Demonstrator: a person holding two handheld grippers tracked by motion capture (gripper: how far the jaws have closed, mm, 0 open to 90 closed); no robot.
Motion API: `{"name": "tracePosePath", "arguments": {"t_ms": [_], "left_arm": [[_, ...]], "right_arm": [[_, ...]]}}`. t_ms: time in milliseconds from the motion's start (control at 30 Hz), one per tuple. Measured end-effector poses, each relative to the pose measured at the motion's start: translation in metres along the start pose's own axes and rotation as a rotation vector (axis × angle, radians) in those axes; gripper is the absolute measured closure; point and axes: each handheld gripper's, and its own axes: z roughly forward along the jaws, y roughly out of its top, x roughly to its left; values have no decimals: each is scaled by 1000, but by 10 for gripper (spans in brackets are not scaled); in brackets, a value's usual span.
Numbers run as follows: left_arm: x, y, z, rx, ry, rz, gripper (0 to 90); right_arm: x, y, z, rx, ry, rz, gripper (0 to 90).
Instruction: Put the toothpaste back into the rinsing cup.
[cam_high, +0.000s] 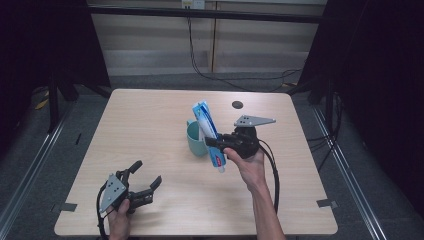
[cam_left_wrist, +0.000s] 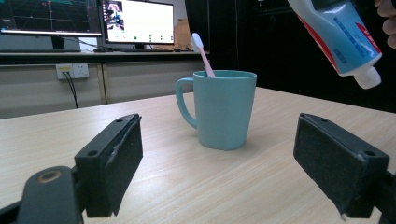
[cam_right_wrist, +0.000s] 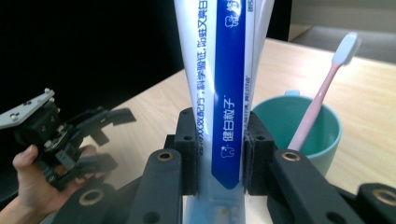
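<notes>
A teal mug (cam_high: 196, 138) stands mid-table with a pink toothbrush (cam_right_wrist: 322, 95) leaning in it, bristles up. My right gripper (cam_high: 214, 143) is shut on a blue-and-white toothpaste tube (cam_high: 209, 132), held tilted just right of the mug and above the table, white cap end down. Both pads press the tube (cam_right_wrist: 224, 102) from either side in the right gripper view. My left gripper (cam_high: 146, 175) rests low at the table's front left, jaws wide open with nothing between them, pointing toward the mug (cam_left_wrist: 219, 108). The tube's cap end (cam_left_wrist: 348, 42) hangs at the upper right of the left gripper view.
A small dark round mark (cam_high: 237, 104) lies on the wooden table (cam_high: 150, 120) behind the mug. Cables run across the floor beyond the far edge. Monitors (cam_left_wrist: 93, 21) stand on a bench in the background. Tape strips mark the table's front corners.
</notes>
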Motion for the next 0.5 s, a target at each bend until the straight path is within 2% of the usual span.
{"name": "tracePosePath", "arguments": {"t_ms": [200,333,500], "left_arm": [[0,0,0,1,-1,4,157],[0,0,0,1,-1,4,157],[0,0,0,1,-1,4,157]], "right_arm": [[1,3,-2,-54,-9,-18,724],[2,6,-5,-110,-22,-32,724],[1,12,-6,-130,-33,-36,724]]}}
